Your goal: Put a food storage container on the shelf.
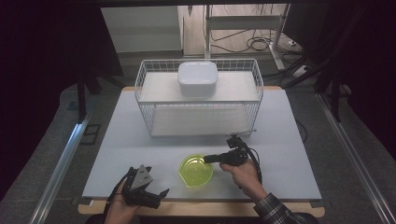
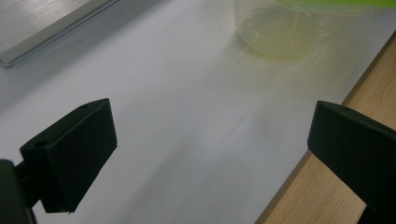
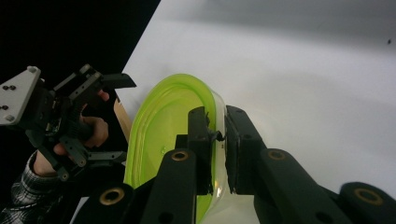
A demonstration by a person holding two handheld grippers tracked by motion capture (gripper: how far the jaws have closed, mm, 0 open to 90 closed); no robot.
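— So, what do I have in my right gripper (image 1: 208,158)?

— I have the green bowl (image 1: 195,171). My two black jaws pinch its rim, one inside and one outside. I see that best in the right gripper view, where the see-through wall sits tight between the pads.

— Where is the bowl?

— It sits on the white table (image 1: 140,140), near the front edge, a bit right of the middle. The wire basket (image 1: 199,95) stands behind it, well apart, with a white tub (image 1: 197,78) on its top shelf.

— And my left gripper (image 1: 156,193)?

— Its jaws stand wide apart with nothing between them. It hangs low over the front edge of the table, left of the bowl and not touching it. In the left gripper view the bowl (image 2: 285,32) shows far up ahead.
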